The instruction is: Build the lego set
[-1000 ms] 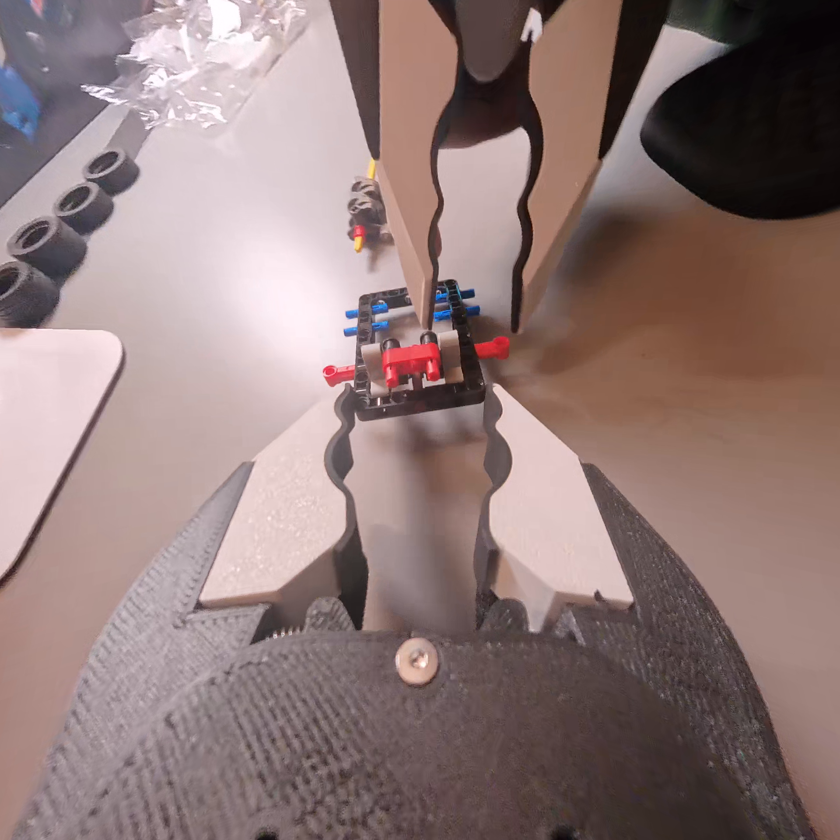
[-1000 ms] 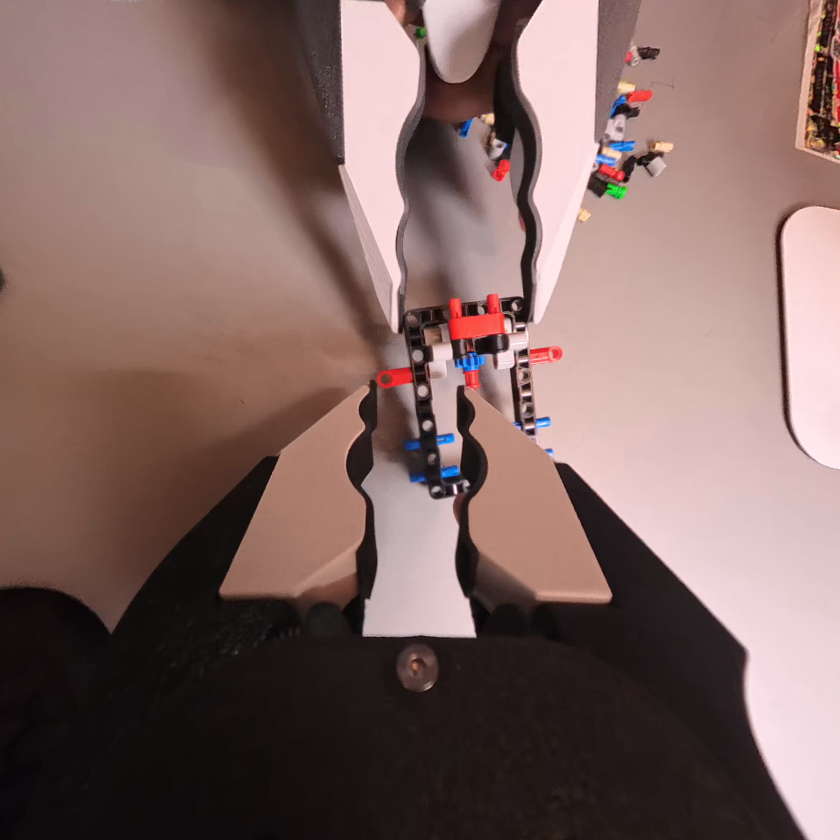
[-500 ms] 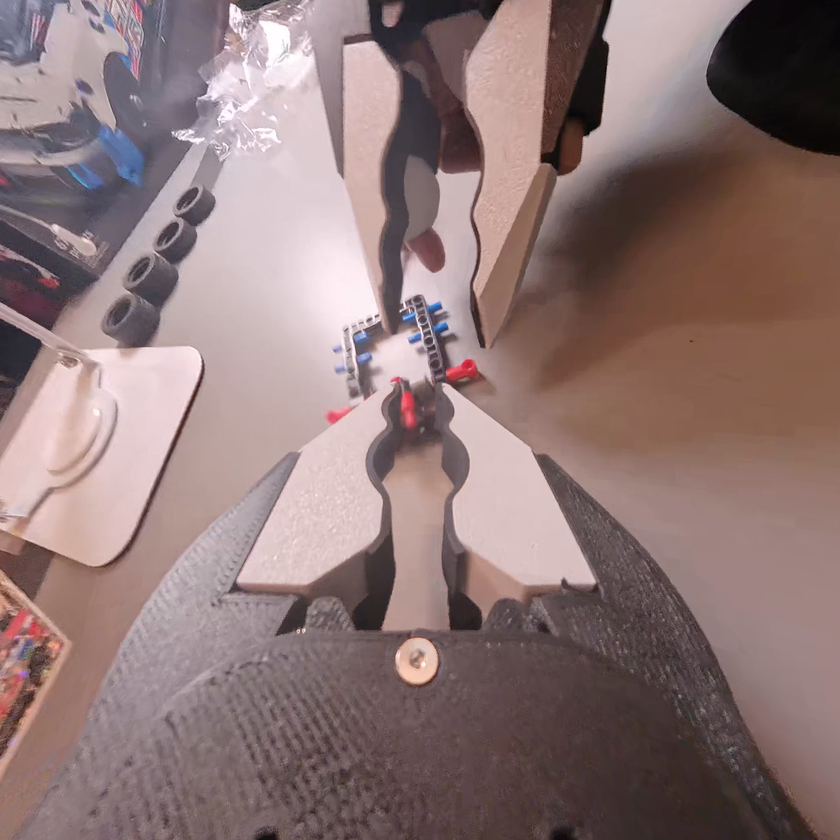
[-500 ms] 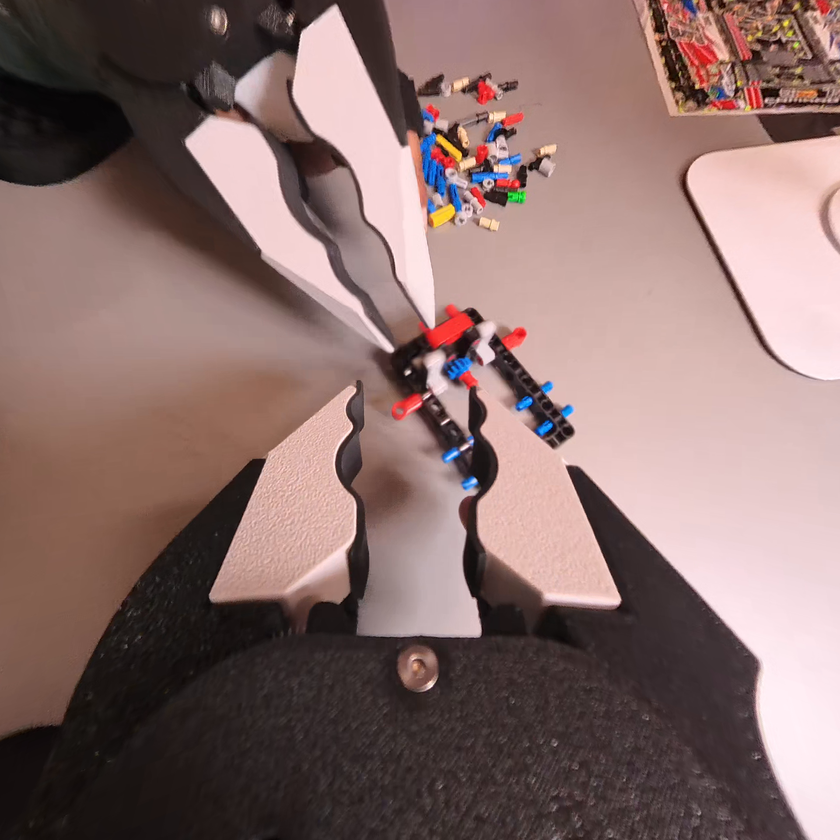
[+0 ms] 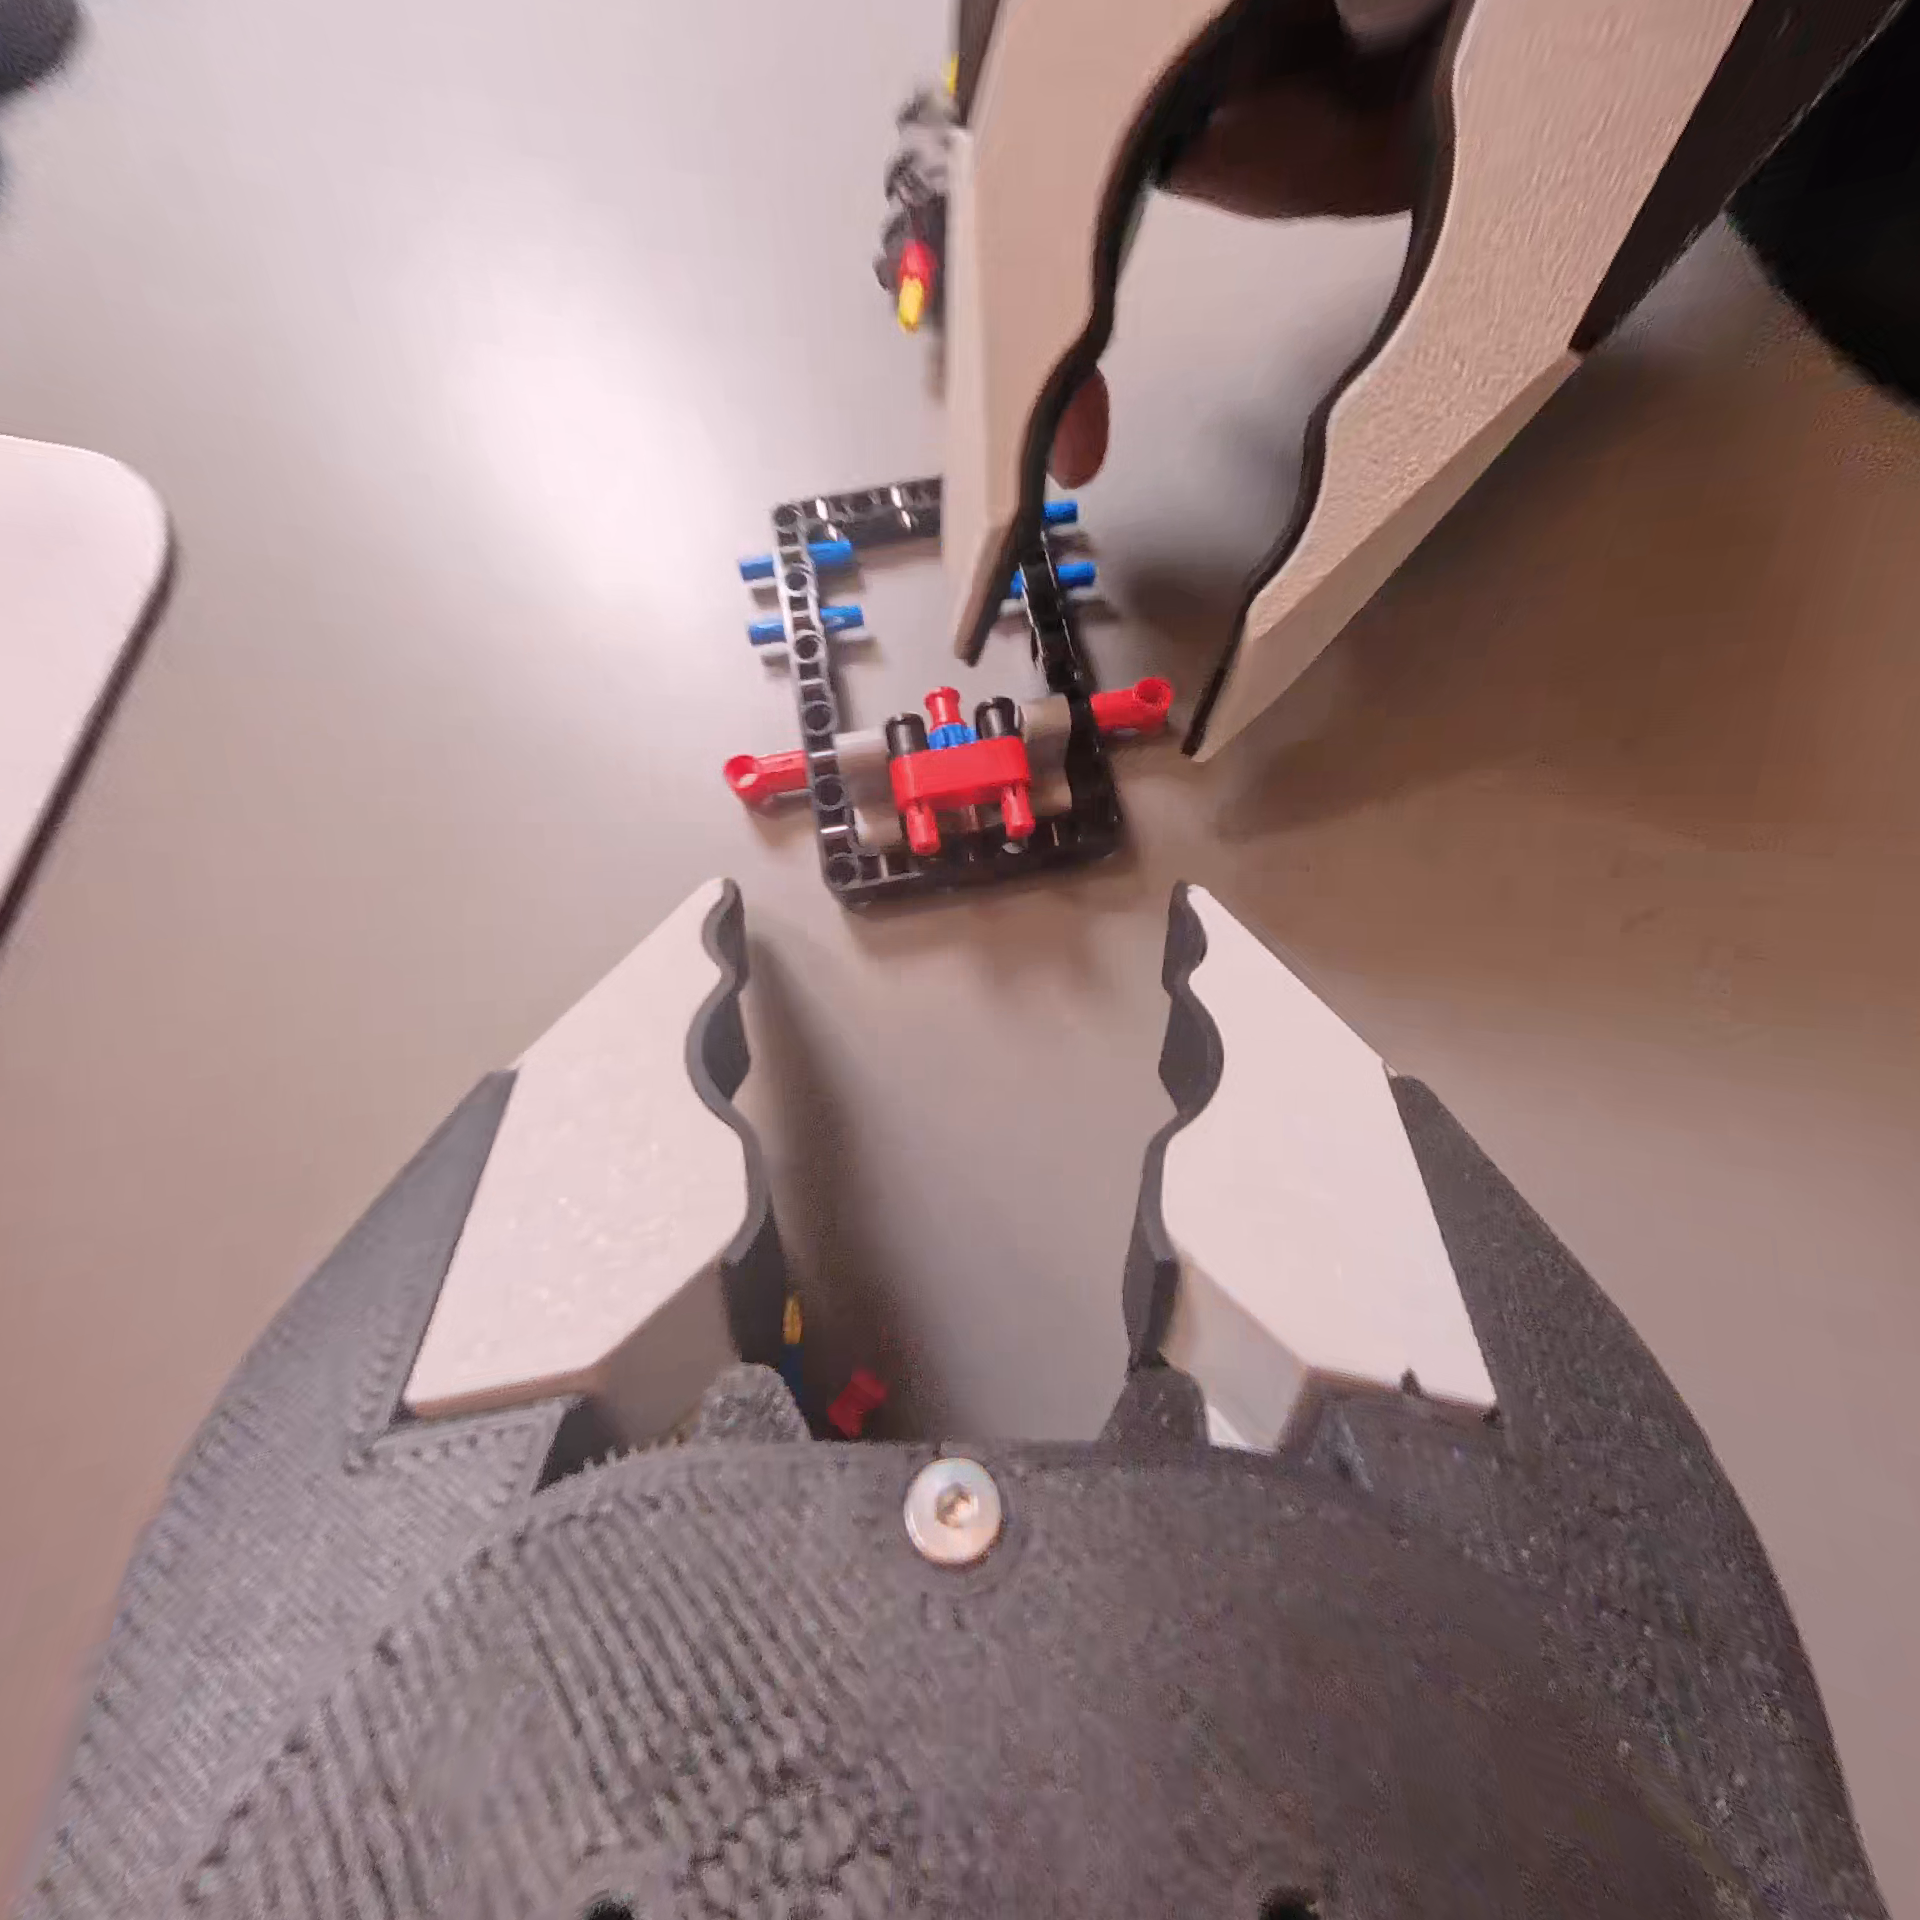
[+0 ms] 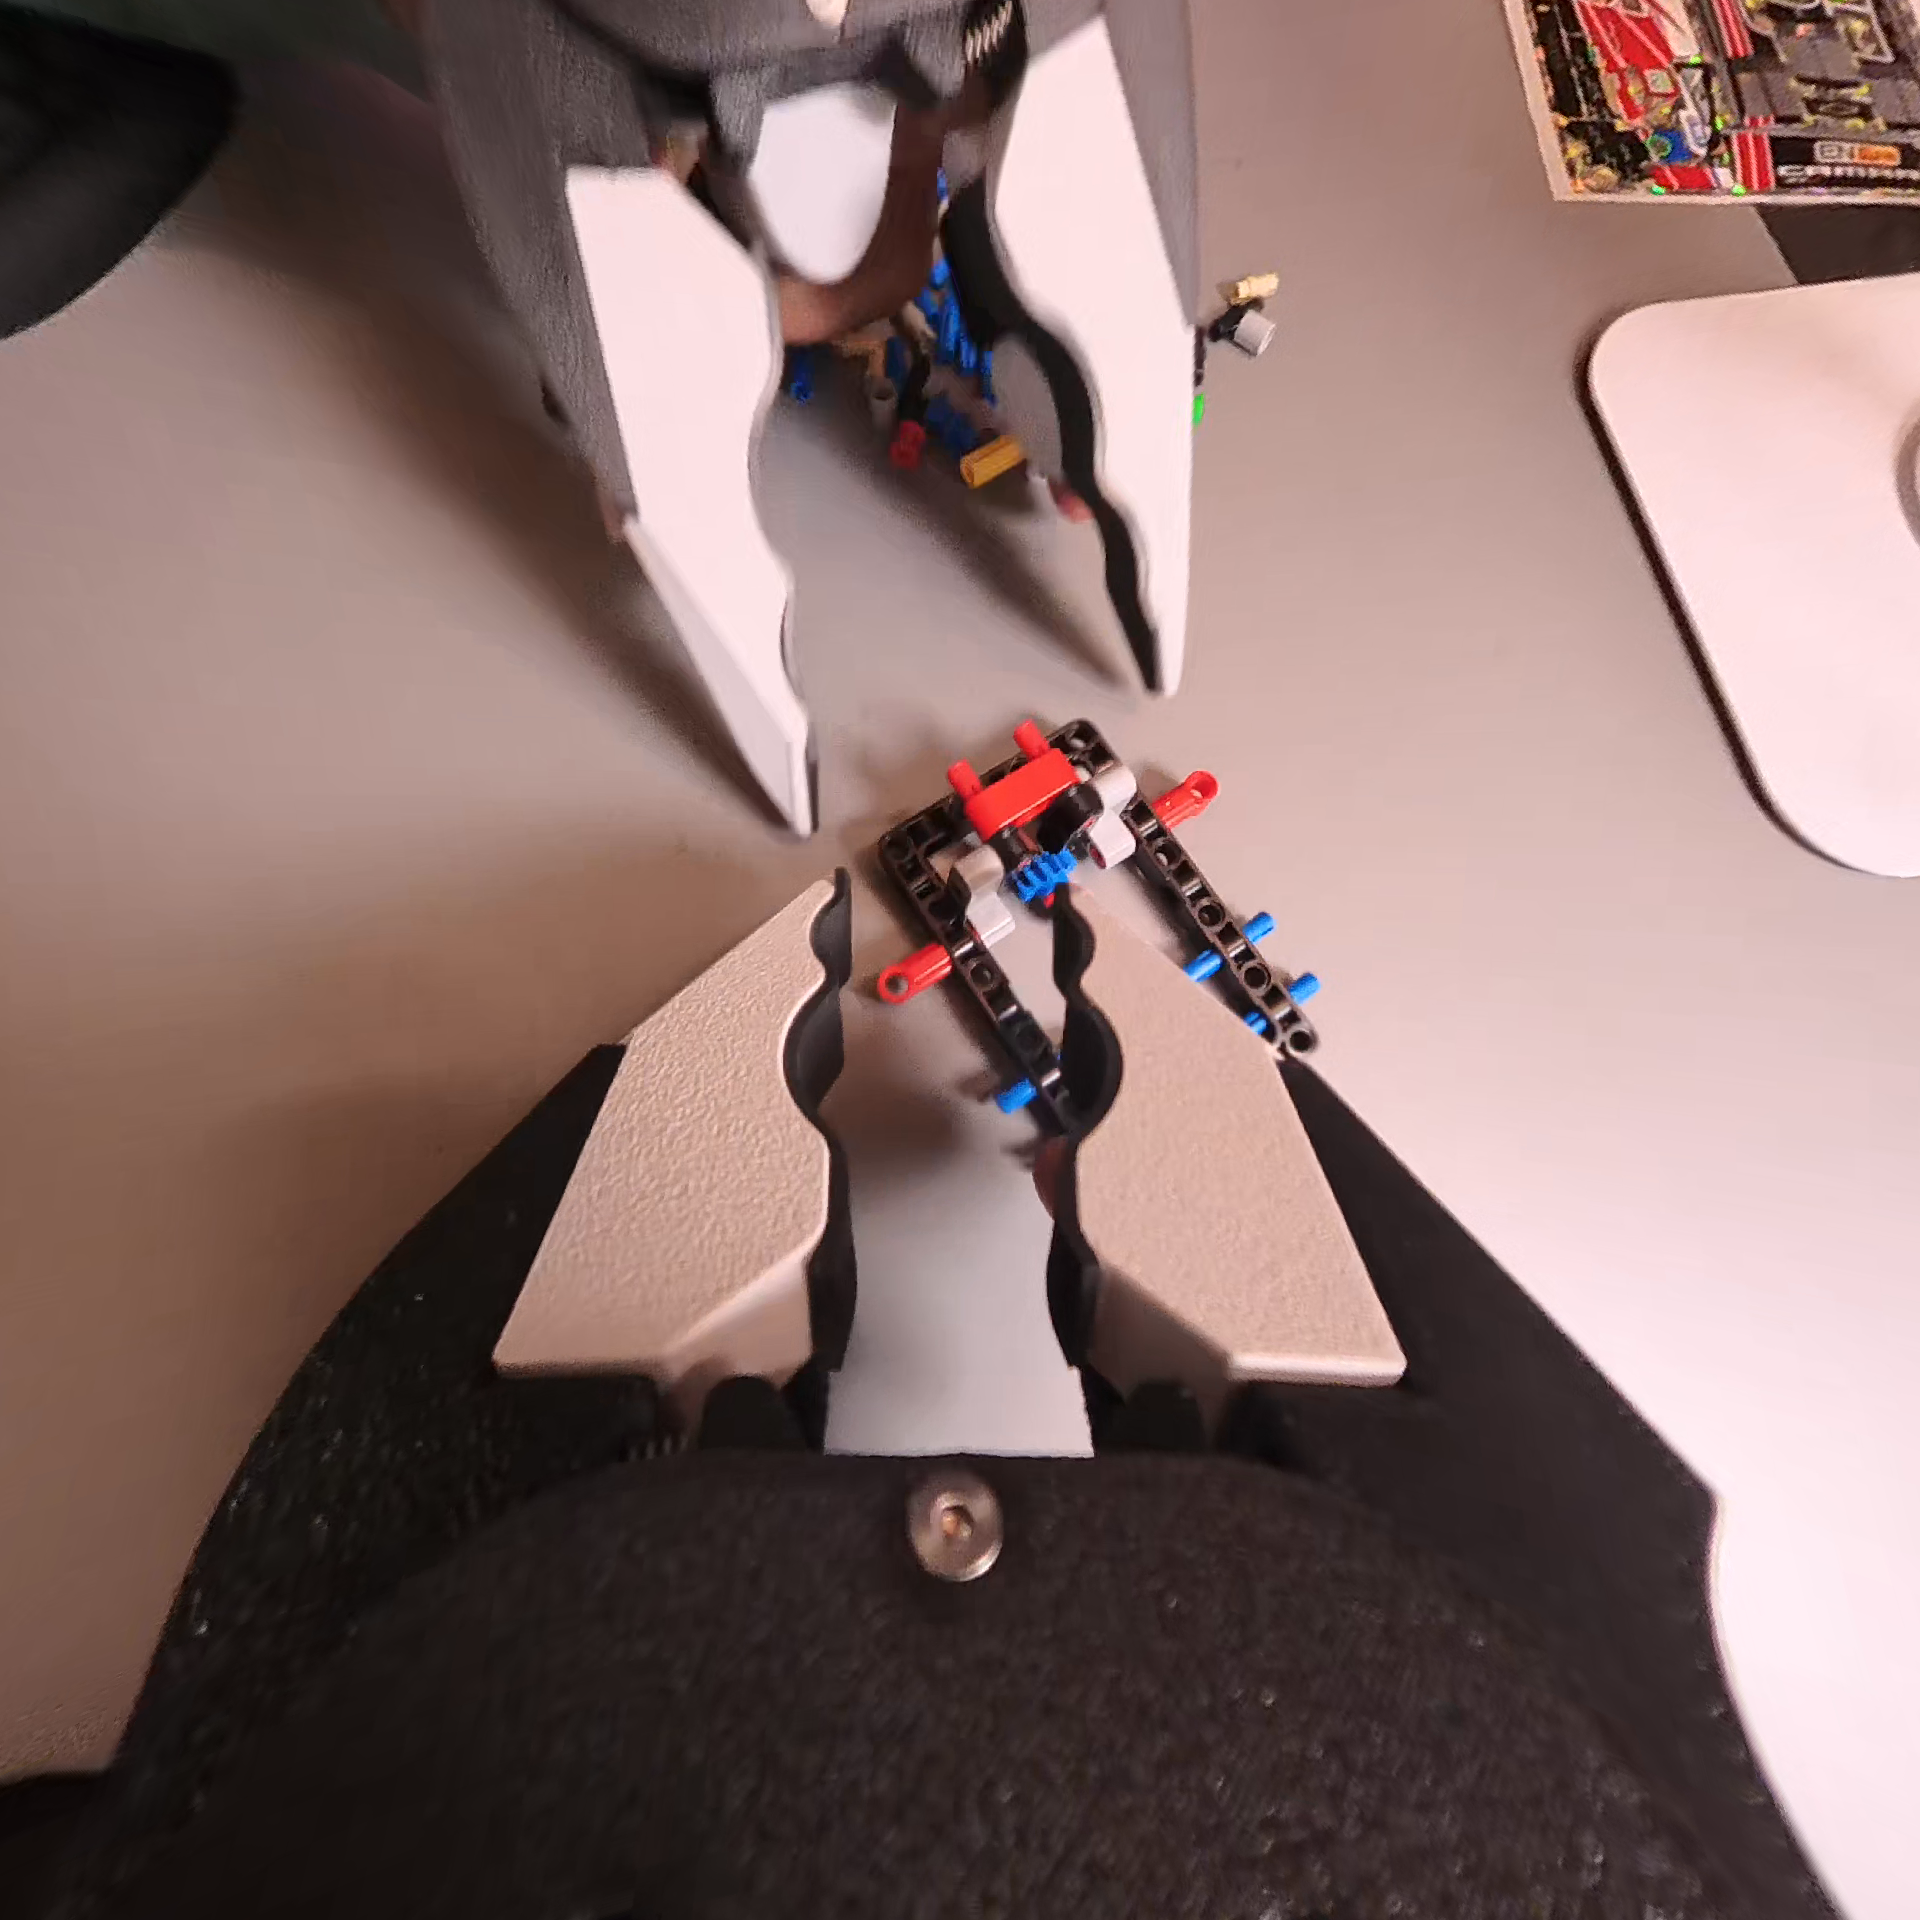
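The black frame (image 5: 961, 717) of the lego build lies flat on the table (image 5: 416, 312), its long axis running from one gripper toward the other. The end carrying the red connector (image 5: 956, 774) points at the left gripper (image 5: 956, 899), whose fingers stand wide apart and empty, just short of that end and not touching it. The right gripper (image 6: 951, 899) comes from the opposite, open end; its fingers are also parted and hold nothing, and one side beam (image 6: 971, 961) of the frame lies in the gap between them, though contact cannot be told. Judging by this, the right gripper is nearer to a grasp, needing only to close across that beam.
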`<move>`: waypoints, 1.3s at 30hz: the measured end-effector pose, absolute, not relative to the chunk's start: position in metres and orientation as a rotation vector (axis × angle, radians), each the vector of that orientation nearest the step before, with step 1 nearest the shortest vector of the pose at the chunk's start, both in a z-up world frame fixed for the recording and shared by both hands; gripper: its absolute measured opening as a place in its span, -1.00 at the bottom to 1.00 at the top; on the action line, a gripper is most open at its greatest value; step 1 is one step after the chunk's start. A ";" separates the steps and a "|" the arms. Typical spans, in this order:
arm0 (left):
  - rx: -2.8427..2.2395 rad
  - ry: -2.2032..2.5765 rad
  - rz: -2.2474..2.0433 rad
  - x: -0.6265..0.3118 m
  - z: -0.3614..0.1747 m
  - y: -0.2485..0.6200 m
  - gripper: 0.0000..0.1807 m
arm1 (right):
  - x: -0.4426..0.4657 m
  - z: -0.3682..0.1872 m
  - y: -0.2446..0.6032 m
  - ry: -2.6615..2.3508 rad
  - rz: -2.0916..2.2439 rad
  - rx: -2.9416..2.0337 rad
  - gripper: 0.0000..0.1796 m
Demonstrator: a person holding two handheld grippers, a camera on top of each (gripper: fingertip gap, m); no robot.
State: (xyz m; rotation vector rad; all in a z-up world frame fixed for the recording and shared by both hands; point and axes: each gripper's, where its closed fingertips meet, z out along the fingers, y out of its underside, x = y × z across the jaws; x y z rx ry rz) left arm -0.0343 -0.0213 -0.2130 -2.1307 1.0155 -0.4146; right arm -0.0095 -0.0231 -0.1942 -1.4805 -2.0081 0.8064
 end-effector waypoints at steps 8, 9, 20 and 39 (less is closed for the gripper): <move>-2.090 1.077 -0.427 -0.018 -0.214 -0.030 -0.52 | -0.008 -0.201 -0.026 -2.044 0.839 -1.503 -0.85; -2.066 1.088 -0.442 -0.016 -0.211 -0.033 -0.56 | -0.004 -0.198 -0.029 -2.060 0.875 -1.471 -0.85; -1.595 1.070 -0.386 -0.003 -0.133 -0.033 -0.47 | 0.023 -0.106 -0.046 -1.694 2.003 -1.207 -0.86; -1.891 0.421 -1.189 0.003 -0.135 -0.024 -0.96 | 0.012 -0.082 0.042 -1.192 1.739 -1.385 -0.81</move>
